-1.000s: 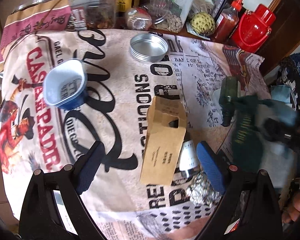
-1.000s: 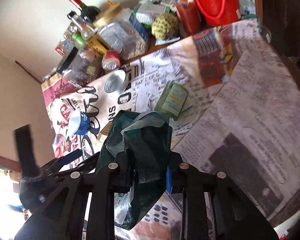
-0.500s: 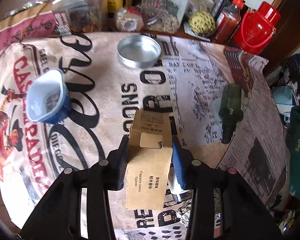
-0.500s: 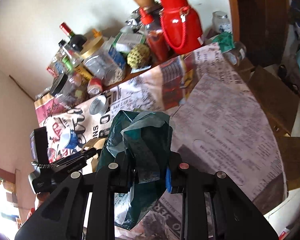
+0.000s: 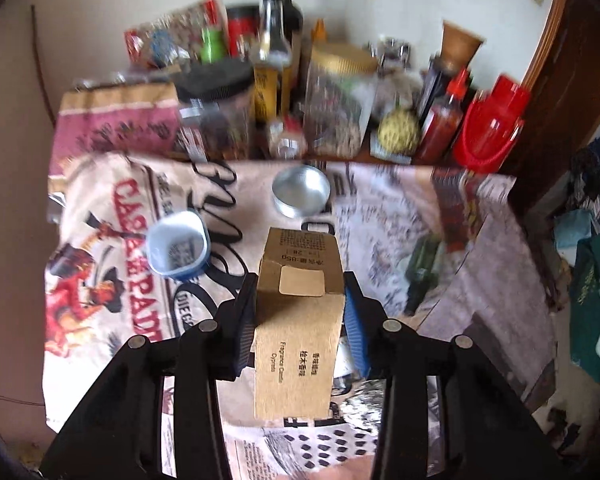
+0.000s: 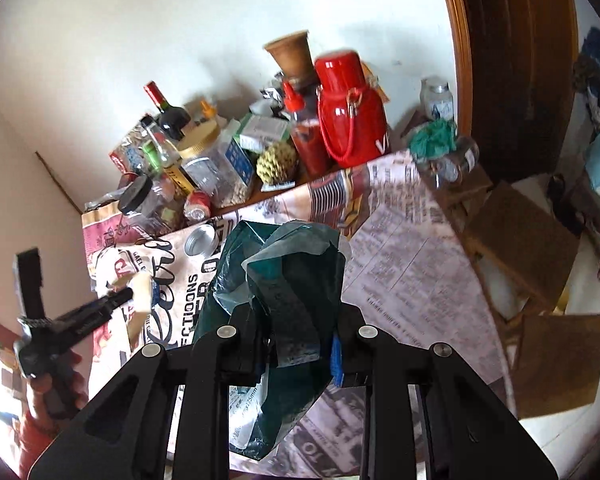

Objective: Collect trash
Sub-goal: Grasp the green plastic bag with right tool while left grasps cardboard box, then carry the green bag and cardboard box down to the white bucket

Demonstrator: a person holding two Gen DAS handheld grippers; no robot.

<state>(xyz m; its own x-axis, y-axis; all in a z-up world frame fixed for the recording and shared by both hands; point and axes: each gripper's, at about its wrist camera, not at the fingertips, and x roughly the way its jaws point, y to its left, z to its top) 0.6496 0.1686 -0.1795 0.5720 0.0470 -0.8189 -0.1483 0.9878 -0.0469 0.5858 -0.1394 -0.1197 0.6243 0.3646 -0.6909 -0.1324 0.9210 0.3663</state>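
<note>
In the left wrist view, the blue cup (image 5: pixel 177 248) stands open-mouthed on the printed table (image 5: pixel 112 240) at about 9 o'clock from the box. The left hand-held gripper (image 5: pixel 300 312) is closed narrow on the cardboard box (image 5: pixel 298 336), its pads pressed to both side walls, the box upright and lifted clear of the table. At 12 o'clock from the box a round metal lid (image 5: pixel 301 196) lies on the table; beyond it jars and bottles crowd the wall. At 3 o'clock a dark green bottle (image 5: pixel 422 272) lies on its side, blurred. Crumpled foil (image 5: pixel 356 410) shows just below the box at 5 o'clock. A red flask (image 5: pixel 490 128) stands at 1 o'clock.

In the right wrist view, the left gripper with its box (image 6: pixel 140 292) appears at 9 o'clock, blurred. The right hand-held gripper (image 6: pixel 296 348) is clamped narrow on a dark green plastic bag (image 6: pixel 284 292), which bunches above the fingers and hangs below them over the table (image 6: pixel 412 272). The red flask (image 6: pixel 350 112) stands at 12 o'clock.
</note>
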